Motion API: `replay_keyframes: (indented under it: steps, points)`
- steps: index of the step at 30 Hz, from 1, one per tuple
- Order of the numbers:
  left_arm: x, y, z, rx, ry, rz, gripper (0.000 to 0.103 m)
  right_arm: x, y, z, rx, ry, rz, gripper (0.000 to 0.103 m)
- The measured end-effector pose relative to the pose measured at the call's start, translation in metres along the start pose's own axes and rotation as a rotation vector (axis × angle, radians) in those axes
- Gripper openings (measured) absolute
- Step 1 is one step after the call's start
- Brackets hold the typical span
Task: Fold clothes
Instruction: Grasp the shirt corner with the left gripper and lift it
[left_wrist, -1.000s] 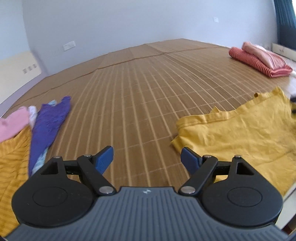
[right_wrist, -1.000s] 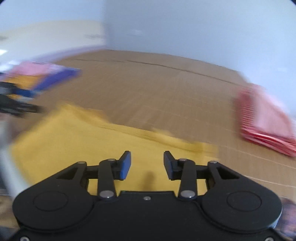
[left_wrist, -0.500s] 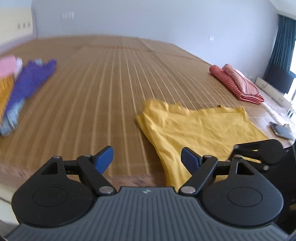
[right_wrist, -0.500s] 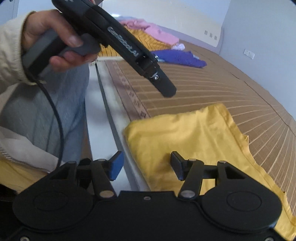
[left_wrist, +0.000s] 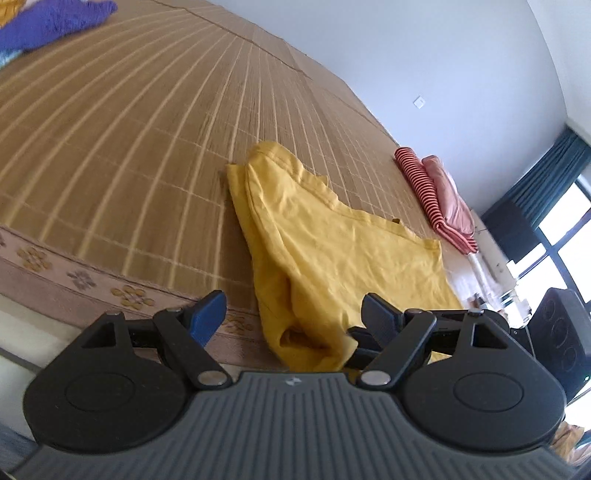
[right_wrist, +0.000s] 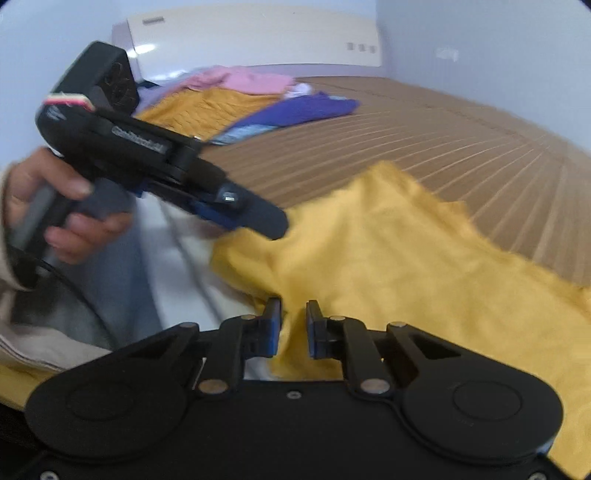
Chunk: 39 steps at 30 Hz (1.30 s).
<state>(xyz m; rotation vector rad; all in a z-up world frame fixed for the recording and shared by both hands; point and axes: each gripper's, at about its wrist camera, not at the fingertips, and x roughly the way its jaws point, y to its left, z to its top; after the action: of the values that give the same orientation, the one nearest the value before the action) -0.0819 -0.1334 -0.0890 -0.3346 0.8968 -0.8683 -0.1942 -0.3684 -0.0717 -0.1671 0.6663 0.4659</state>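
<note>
Shirt (left_wrist: 332, 240) on mat (left_wrist: 129, 147) (near edge), folded stack (left_wrist: 439, 199) apparently beyond.

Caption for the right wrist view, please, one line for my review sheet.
Right gripper closing on the near edge of the yellow garment, while the left gripper hovers open alongside.

A home bedroom: a wide bed under a woven bamboo mat (left_wrist: 155, 122), cream headboard (right_wrist: 255, 40), clothes piled (right_wrist: 236, 99) beside it, dark curtains (left_wrist: 532, 192) at the window.

**Two wrist cameras, low at the bed edge**

Left view: tilted, close above the yellow garment (left_wrist: 332, 251), facing across the bed mat (left_wrist: 129, 129). Right view: close over the same garment (right_wrist: 406, 266), facing the left gripper (right_wrist: 236, 218). Both share garment and mat.
</note>
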Motion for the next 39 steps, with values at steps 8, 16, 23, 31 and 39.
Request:
replay_keyframes:
  steps: [8, 16, 23, 31, 39]
  points:
    - [0.017, 0.0, -0.004, -0.106, -0.022, -0.114, 0.084, -0.015, 0.001, 0.002, 0.038, -0.043, 0.059, 0.007]
    - [0.039, -0.012, -0.005, -0.046, -0.041, -0.041, 0.03, -0.018, 0.004, 0.0, 0.023, -0.023, 0.076, 0.017]
    - [0.042, -0.037, 0.002, 0.137, -0.042, 0.032, 0.018, -0.044, -0.019, -0.009, 0.059, -0.032, -0.061, 0.063]
    - [0.06, -0.123, 0.019, 0.418, -0.062, -0.055, 0.016, -0.089, -0.068, -0.049, 0.226, 0.036, -0.3, 0.067]
    - [0.119, -0.205, 0.003, 0.622, 0.017, -0.154, 0.016, -0.112, -0.081, -0.08, 0.335, 0.015, -0.348, 0.068]
